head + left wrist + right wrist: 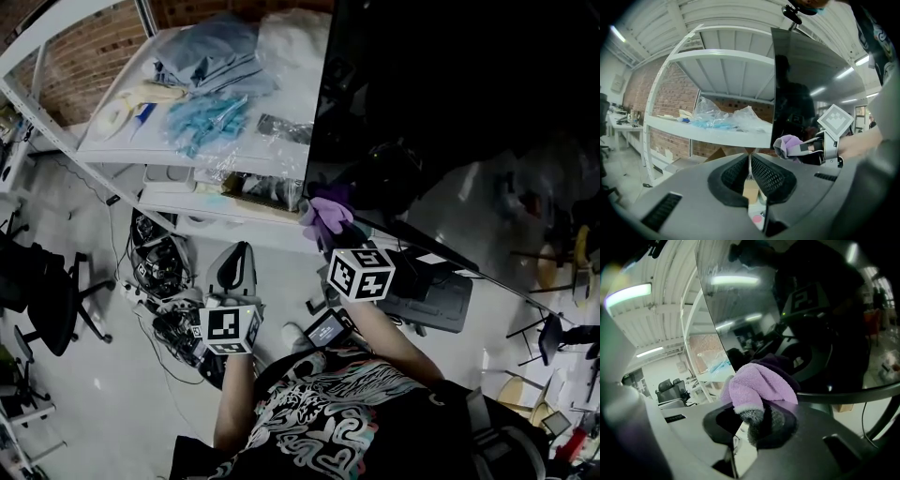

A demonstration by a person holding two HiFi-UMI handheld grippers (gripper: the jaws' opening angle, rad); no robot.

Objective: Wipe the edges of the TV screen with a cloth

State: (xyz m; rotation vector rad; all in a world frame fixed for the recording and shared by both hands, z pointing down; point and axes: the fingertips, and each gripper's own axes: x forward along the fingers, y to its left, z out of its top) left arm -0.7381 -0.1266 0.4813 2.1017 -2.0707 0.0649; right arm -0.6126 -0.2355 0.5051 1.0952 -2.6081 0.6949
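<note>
The big dark TV screen (450,112) fills the upper right of the head view. Its lower left corner (309,187) is where my right gripper (330,225) presses a purple cloth (326,212). In the right gripper view the jaws are shut on the cloth (757,387), which touches the screen's bottom edge (843,391) near its left edge (710,310). My left gripper (236,272) hangs lower left, away from the screen. Its jaws (750,176) are shut with nothing between them. The left gripper view shows the cloth (790,145) at the screen corner (774,133).
A white shelf unit (187,155) stands left of the screen, loaded with plastic bags and blue packets (211,112). Cables and power strips (159,272) lie on the floor below. A black office chair (42,300) stands at far left. The TV stand base (436,305) sits below the screen.
</note>
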